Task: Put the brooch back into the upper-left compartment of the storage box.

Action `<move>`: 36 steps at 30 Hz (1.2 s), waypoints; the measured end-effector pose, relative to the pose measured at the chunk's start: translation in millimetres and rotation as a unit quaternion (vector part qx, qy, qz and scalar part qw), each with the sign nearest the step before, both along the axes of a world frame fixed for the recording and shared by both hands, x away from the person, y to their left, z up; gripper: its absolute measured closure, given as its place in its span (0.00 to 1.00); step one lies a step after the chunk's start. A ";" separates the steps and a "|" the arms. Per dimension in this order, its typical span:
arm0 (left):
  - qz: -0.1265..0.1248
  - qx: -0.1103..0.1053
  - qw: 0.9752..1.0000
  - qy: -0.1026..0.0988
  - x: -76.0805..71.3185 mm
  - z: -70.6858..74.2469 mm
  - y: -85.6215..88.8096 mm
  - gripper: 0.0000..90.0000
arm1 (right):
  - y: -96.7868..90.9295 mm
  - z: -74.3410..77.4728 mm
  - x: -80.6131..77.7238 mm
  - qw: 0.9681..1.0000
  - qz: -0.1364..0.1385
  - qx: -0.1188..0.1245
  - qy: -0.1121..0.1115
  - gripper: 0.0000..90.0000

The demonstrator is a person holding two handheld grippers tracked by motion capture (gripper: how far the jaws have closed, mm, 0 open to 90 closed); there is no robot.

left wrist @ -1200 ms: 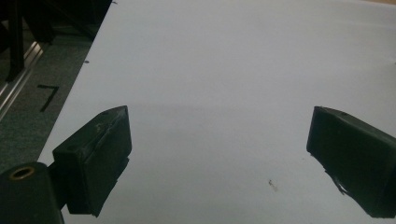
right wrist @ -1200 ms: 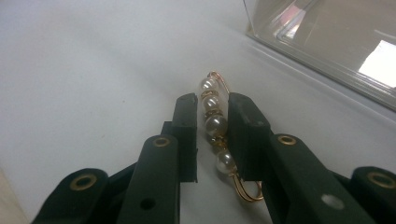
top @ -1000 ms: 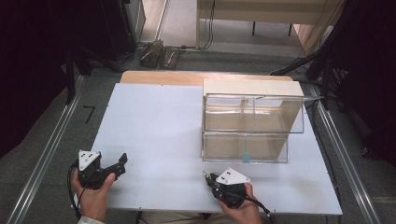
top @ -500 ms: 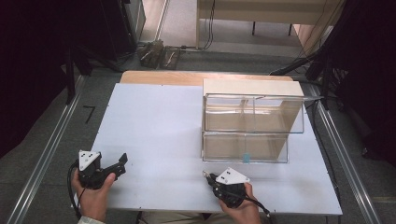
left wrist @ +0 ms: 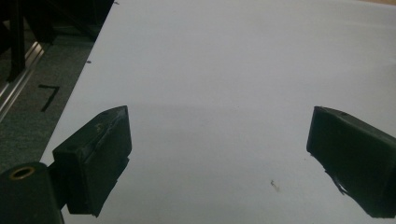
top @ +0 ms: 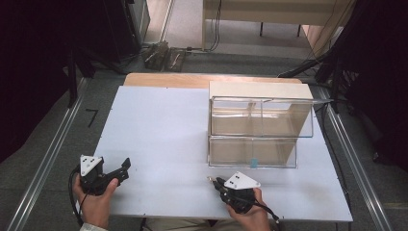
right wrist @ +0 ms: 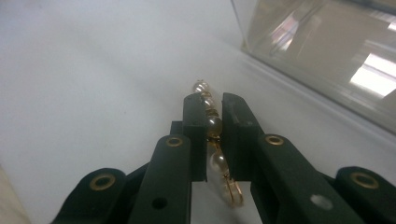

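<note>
I hold a gripper in each hand at the near edge of the white table point(top: 159, 130). My left gripper point(top: 122, 171) sits at about 8 o'clock on the table, close to the left edge. Its two black jaws are spread wide apart with nothing between them. In the left gripper view I see just bare white table between the jaws, with one tiny speck on it. My left hand point(top: 96, 204) wraps around the handle from below.

My right gripper point(top: 214, 182) sits at about 5 o'clock on the table. Its jaws are squeezed tight on a string of pearls point(right wrist: 208, 119) with gold wire. In the right gripper view, one pearl pokes out past the jaw tips and more pearls and a gold loop hang back toward me. My right hand point(top: 250, 216) holds this gripper from below.

A clear plastic box point(top: 257, 130) stands at about 2 o'clock on the table, just past my right gripper. It has two levels, one on top of the other. A small blue tab point(top: 253, 162) is on the front of the lower level. The pearls are near the box but not touching it.
</note>
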State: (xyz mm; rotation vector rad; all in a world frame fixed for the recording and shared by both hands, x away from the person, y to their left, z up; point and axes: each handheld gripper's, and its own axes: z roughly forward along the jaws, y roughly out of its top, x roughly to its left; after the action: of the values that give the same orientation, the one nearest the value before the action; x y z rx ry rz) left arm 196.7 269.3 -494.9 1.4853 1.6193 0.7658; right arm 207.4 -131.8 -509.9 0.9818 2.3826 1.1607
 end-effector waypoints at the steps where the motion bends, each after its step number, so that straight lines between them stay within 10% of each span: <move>1: 0.000 0.000 1.000 0.000 0.0 0.0 0.0 0.07 | -1.7 2.9 0.2 1.000 0.000 0.006 -0.003 0.87; 36: 0.002 -0.001 1.000 0.002 0.3 -0.6 0.4 0.07 | -20.4 51.0 -22.8 0.997 0.018 0.067 -0.045 0.87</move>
State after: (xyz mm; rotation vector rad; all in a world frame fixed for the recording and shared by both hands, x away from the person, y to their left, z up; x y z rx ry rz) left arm 197.0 269.8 -495.6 1.4840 1.6271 0.7644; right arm 184.6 -152.2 -458.9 0.9106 2.2850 1.3634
